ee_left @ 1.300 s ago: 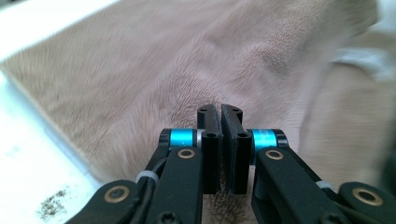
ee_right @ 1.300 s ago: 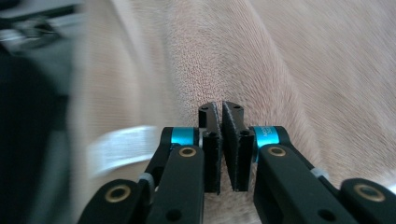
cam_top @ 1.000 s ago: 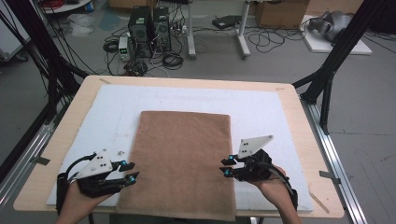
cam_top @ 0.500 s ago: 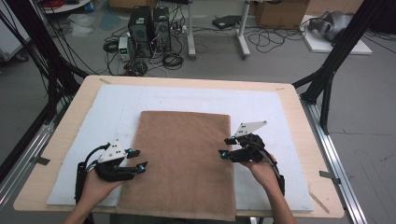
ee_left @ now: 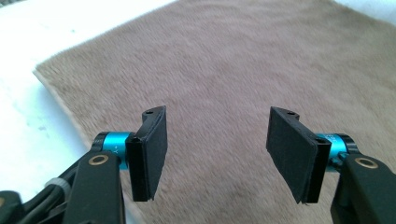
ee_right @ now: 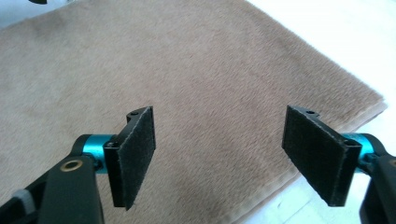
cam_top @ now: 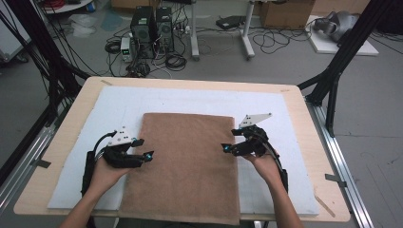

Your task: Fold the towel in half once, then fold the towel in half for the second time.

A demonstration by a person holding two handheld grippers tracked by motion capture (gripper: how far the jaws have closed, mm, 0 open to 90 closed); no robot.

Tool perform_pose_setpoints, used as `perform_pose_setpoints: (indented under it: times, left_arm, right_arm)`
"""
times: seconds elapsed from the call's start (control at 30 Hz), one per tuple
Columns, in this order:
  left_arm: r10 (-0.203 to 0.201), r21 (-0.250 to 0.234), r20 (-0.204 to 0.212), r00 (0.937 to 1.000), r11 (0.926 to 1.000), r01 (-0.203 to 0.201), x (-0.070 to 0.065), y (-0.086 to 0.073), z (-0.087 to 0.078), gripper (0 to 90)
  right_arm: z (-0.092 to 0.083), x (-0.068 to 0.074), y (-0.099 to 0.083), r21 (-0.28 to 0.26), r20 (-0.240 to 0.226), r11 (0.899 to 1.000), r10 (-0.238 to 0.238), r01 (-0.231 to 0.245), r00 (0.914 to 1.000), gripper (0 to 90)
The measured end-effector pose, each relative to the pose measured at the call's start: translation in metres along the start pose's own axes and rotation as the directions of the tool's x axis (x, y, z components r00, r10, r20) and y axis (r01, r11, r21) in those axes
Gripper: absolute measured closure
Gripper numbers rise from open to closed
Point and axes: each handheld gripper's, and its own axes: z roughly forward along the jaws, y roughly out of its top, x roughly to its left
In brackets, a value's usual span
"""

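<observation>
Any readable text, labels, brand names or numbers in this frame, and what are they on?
None can be read with confidence.
Blue collar on the left tongs: faint marks, too blurred to read.
Blue collar on the right side of the same tongs: faint marks, too small to read.
Brown plush towel: no label or print showing.

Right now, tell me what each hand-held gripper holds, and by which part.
Nothing is held. The left hand-held gripper and right hand-held gripper have just been opening, jaws apart with nothing between them, over the brown towel.
</observation>
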Motion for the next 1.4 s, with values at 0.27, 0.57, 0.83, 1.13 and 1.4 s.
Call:
perform_pose_setpoints:
  times: [0.27, 0.57, 0.83, 1.13, 1.4]
  left_arm:
    - [-0.007, -0.005, -0.005, 1.0000, 1.0000, 0.007, 0.002, 0.005, 0.000, 36.5]
    - [-0.015, -0.016, -0.003, 0.9999, 0.9998, 0.015, 0.004, 0.005, -0.002, 36.4]
    - [-0.018, -0.015, 0.000, 0.9998, 0.9997, 0.018, 0.005, 0.005, -0.003, 36.3]
    - [-0.018, -0.018, -0.011, 0.9998, 0.9997, 0.018, 0.008, 0.009, -0.008, 36.3]
    - [-0.017, -0.021, -0.022, 0.9996, 0.9996, 0.016, 0.014, 0.016, -0.008, 36.3]
  right_arm:
    - [0.002, -0.001, 0.008, -0.013, -0.010, 1.000, 0.002, -0.002, 1.0000, 22.8]
    - [0.001, 0.003, 0.008, -0.011, -0.012, 1.000, -0.016, 0.016, 0.9998, 22.5]
    - [0.003, 0.003, 0.008, 0.000, -0.019, 1.000, -0.014, 0.014, 0.9997, 22.3]
    - [0.001, 0.006, 0.010, -0.004, -0.021, 1.000, -0.025, 0.025, 0.9995, 22.2]
    - [-0.002, 0.001, 0.011, -0.001, -0.020, 1.000, -0.007, 0.007, 0.9998, 21.5]
